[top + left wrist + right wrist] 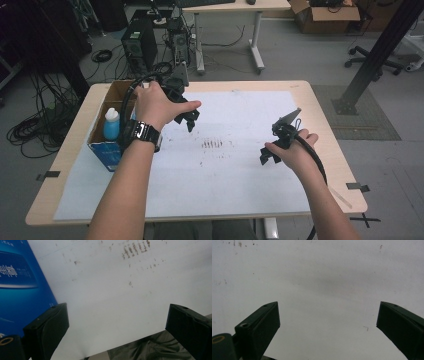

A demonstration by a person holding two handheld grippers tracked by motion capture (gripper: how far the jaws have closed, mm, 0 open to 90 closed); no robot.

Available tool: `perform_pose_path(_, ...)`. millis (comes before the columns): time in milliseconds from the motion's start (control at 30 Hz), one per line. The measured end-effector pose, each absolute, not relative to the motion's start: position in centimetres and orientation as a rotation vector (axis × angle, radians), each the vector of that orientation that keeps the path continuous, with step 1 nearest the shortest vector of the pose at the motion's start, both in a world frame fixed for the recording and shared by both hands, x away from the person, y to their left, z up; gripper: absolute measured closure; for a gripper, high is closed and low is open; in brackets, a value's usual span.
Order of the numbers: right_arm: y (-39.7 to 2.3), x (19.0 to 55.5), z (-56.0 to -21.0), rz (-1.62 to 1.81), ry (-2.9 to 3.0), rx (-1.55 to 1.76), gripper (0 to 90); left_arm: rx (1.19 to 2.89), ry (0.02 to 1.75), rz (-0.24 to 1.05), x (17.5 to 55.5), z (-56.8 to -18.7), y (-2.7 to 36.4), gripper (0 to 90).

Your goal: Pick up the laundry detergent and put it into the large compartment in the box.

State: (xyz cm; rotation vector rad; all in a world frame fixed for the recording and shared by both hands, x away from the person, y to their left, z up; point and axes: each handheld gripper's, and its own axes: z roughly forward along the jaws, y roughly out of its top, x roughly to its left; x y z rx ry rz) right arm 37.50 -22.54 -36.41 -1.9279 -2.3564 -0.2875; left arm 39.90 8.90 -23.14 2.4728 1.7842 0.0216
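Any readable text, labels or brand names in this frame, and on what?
Blue box: white print on its side, in the left gripper view, too blurred to read.
Bottle inside the box: no label can be read.
Watch on the left wrist: face too small to read.
White sheet: brown smudges, no writing.

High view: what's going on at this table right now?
A person holds a hand-held gripper in each hand over a white sheet covering the table. The left hand-held gripper hangs beside a blue box at the table's left edge, which holds a blue bottle. Its jaws are wide open with nothing between them. The right hand-held gripper sits low over bare sheet, also open and empty. Brownish smudges mark the sheet between them. Nothing is gripped yet.
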Motion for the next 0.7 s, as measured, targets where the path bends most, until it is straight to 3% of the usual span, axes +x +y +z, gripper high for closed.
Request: perform_pose_path(700, -22.67, 37.23, -36.4, -0.292, -2.355, -1.93, 4.9, 2.478, 1.774, -0.001, 39.86, -23.73, 8.67, 5.0)
